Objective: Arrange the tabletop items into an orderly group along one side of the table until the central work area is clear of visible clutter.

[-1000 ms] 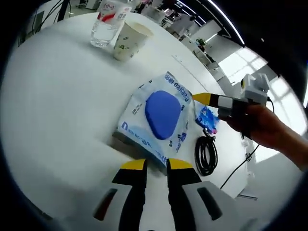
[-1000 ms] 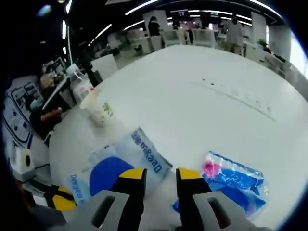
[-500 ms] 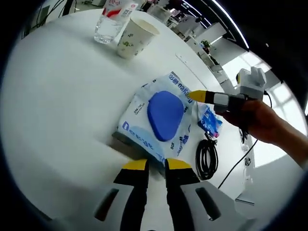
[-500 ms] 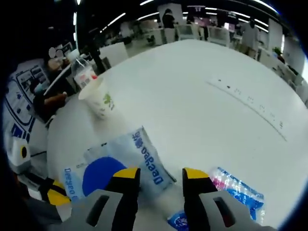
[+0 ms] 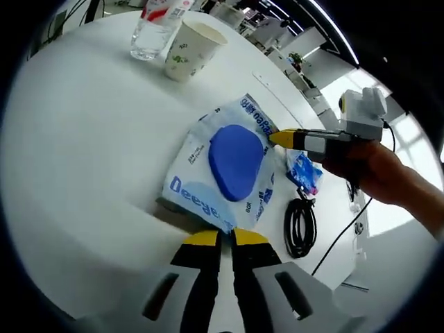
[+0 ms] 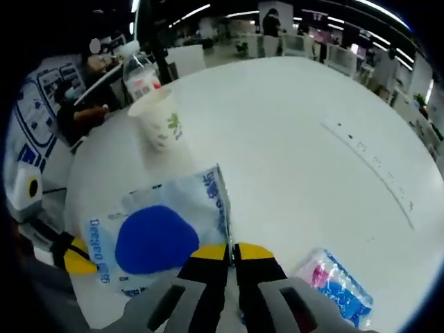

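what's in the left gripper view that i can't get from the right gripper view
Left gripper view: a coiled black cable lying past the wipes pack, and the person's hand holding the right gripper, whose yellow tip is at the pack's far edge. Right gripper view: a dotted strip running across the table. Both: the wipes pack with its blue lid, the paper cup, the water bottle and the small blue packet.

In the left gripper view the wipes pack (image 5: 232,170) lies at the middle of the frame on the table (image 5: 90,152). The paper cup (image 5: 186,47) and the bottle (image 5: 154,31) stand side by side at the upper left, bottle left of cup. The small packet (image 5: 303,173) lies right of the pack, and the coiled cable (image 5: 298,225) sits just below the packet. In the right gripper view the pack (image 6: 156,232) lies lower left, the cup (image 6: 161,119) above it, the packet (image 6: 336,288) at the lower right.
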The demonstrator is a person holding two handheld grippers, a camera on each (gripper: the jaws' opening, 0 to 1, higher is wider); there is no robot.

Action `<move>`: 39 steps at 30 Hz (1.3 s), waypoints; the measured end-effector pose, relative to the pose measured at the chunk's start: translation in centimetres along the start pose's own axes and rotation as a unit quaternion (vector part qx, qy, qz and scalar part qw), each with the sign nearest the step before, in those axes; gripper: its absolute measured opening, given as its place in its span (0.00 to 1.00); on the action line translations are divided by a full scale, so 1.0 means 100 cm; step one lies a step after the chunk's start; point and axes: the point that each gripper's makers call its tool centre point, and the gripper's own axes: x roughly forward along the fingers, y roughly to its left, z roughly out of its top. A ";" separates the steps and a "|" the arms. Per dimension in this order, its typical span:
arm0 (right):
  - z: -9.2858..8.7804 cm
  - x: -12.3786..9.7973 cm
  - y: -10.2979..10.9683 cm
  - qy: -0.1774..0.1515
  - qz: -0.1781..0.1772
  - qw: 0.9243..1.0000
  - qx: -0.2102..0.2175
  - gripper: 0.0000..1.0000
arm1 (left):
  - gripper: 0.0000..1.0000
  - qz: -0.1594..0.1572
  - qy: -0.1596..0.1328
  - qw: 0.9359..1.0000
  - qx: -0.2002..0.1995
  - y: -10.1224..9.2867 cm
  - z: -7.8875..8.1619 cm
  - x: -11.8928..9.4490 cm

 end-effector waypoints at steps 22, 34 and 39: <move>-0.010 -0.021 -0.006 -0.024 0.000 0.999 0.034 0.00 | 0.00 0.007 -0.009 1.000 0.024 0.010 0.015 -0.009; -0.021 -0.051 -0.015 -0.065 -0.021 0.993 0.095 0.00 | 0.00 0.005 -0.030 0.997 0.072 0.011 0.068 -0.007; -0.024 -0.062 -0.007 -0.090 -0.018 0.986 0.137 0.00 | 0.00 0.007 -0.038 0.996 0.085 0.015 0.087 -0.007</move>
